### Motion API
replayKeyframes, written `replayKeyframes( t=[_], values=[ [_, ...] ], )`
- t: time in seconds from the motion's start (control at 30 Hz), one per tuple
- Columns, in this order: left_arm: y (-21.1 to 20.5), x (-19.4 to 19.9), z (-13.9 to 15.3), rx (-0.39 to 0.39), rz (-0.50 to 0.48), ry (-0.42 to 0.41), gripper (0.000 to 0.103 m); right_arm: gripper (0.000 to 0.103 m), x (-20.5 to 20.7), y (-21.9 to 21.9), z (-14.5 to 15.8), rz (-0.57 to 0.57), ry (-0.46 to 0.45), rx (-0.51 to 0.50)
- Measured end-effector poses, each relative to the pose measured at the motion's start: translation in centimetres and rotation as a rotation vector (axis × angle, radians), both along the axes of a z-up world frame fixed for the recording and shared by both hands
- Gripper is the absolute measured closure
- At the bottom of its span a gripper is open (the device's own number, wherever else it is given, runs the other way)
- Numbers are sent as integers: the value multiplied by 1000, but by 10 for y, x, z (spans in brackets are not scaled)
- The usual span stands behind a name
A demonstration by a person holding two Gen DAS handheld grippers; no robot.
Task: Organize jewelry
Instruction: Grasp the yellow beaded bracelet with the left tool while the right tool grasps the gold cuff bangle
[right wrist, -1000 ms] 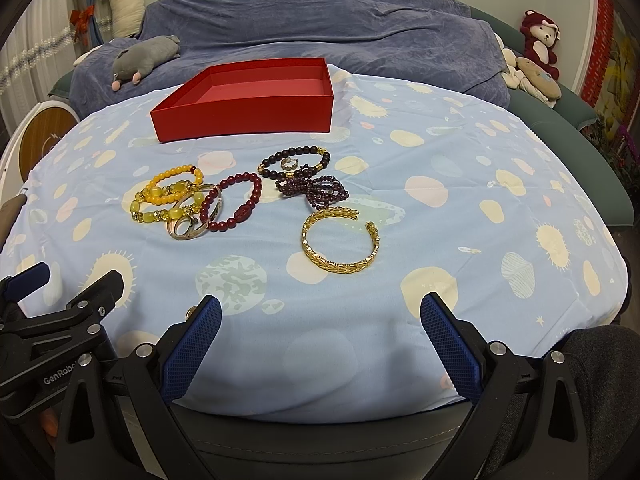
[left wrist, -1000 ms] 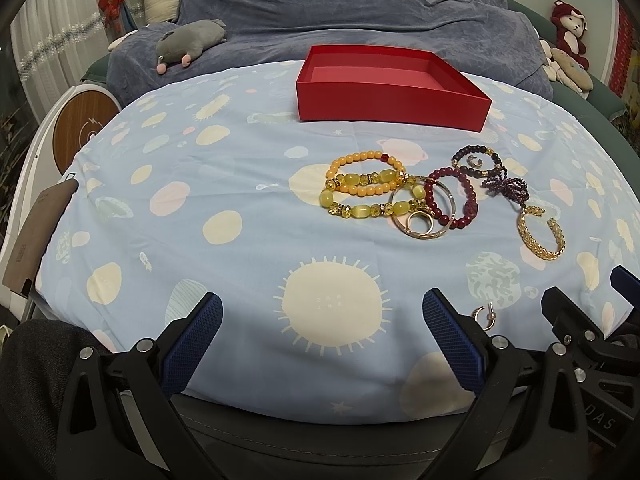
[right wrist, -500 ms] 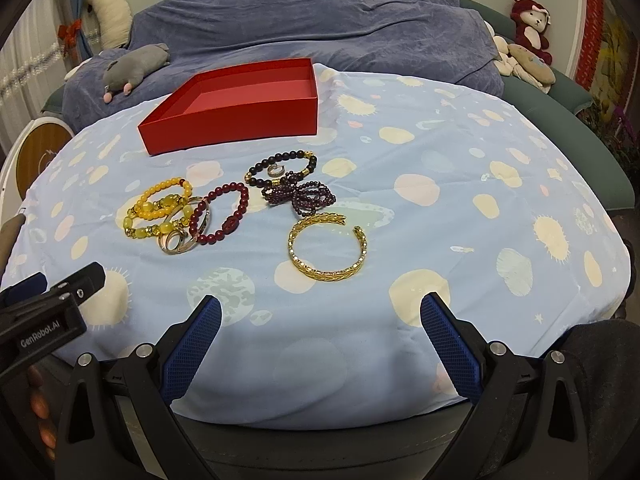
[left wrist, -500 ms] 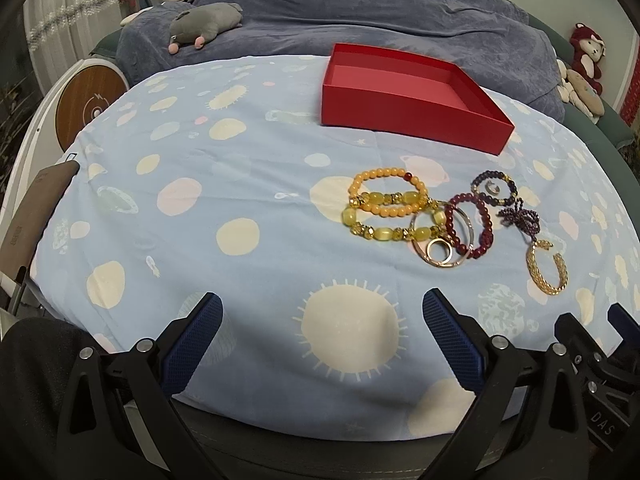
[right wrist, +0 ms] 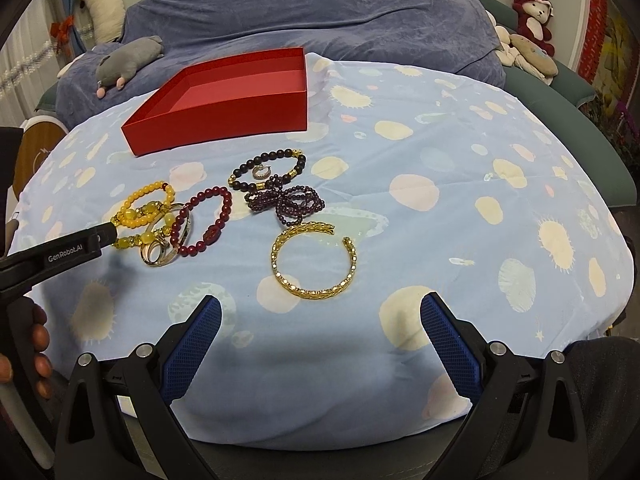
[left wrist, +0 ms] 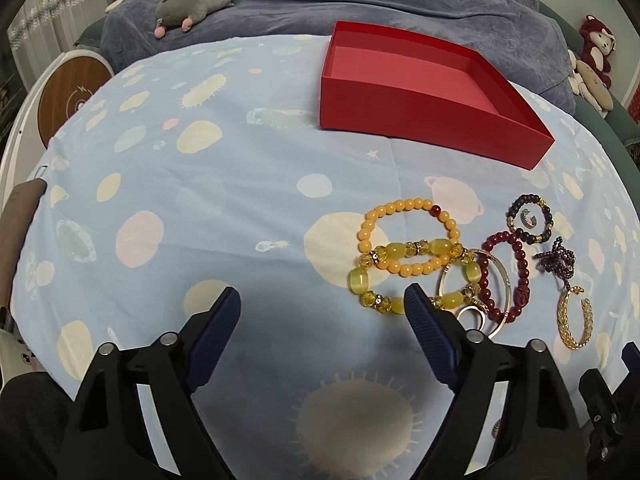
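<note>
The left gripper (left wrist: 322,312) is hanging over the blue patterned cloth (left wrist: 200,200) with nothing between its jaws, which have just been narrowing yet are standing apart. Its right finger (left wrist: 424,324) is sitting just beside the yellow bead bracelets (left wrist: 408,256). Right of those, a dark red bead bracelet (right wrist: 206,222) is overlapping a silvery bangle (right wrist: 160,254), then a black bead bracelet (right wrist: 268,172) is ringing a small ring (right wrist: 261,172), with a purple bead tangle (right wrist: 288,202) just beside it. The gold cuff (right wrist: 314,260) is lying nearest the right gripper (right wrist: 320,340), which is gaping wide and empty. Behind everything, the red box (right wrist: 224,104) is sitting open.
</note>
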State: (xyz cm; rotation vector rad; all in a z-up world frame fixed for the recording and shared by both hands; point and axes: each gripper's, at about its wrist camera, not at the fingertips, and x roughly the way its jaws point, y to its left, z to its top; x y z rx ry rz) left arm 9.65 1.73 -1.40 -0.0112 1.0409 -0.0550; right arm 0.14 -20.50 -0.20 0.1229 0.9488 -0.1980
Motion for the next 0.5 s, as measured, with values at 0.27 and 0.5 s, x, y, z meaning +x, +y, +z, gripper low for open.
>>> replayKeyframes(
  t=[0.27,0.5],
  values=[
    [-10,3,-1,-59,-49,3,49,7,17,-8,-7,-19,32,11],
    [-17,-1,-1,-84,-106,5,93,12,31,-7,-13,-12,52,28]
  ],
)
